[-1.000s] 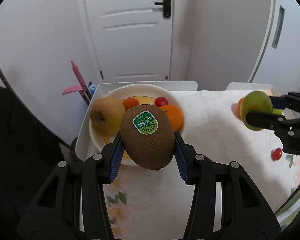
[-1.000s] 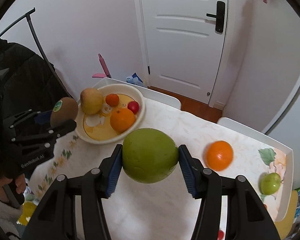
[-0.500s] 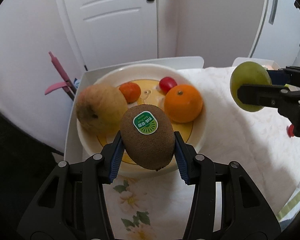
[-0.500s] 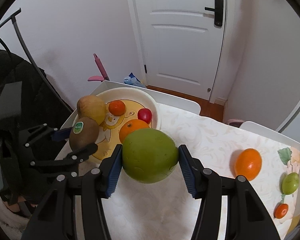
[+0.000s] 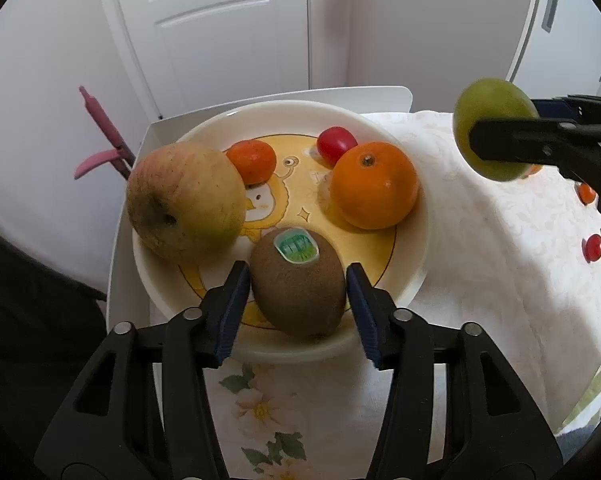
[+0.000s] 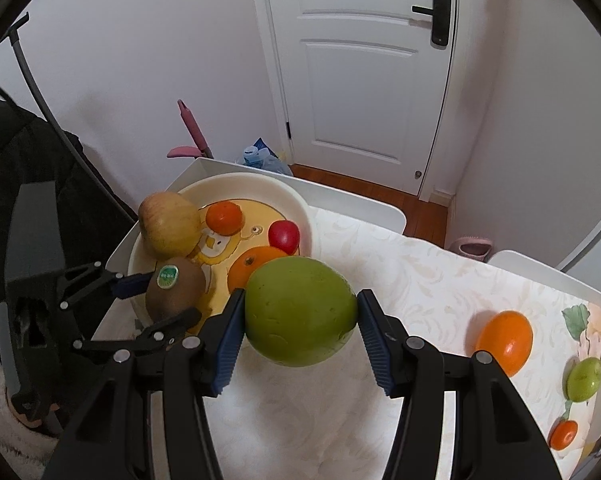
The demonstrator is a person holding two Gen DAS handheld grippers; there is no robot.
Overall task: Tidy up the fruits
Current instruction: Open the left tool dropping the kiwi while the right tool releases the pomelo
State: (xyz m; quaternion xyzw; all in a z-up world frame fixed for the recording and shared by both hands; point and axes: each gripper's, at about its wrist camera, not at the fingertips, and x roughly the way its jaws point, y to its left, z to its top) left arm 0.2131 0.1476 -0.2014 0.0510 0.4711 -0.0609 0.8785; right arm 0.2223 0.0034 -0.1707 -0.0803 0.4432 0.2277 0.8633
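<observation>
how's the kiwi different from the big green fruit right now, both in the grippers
The kiwi is brown, fuzzy and egg-shaped, with a sticker; the green fruit is smooth, round and bigger.

The kiwi sits in the bowl, and the left hand-held gripper has just been opening, its pads now off it; the green fruit is clamped in the right hand-held gripper.

The kiwi is among the bowl's other fruit; the green fruit is not in the bowl.

Both sit between blue pads.

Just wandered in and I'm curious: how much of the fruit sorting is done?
Well along. The bowl already holds an apple, an orange, a small mandarin and a red tomato. The kiwi now sits there too, the left gripper jaws just opening off it. The right gripper grips a green fruit. Four pieces on the tablecloth remain.
</observation>
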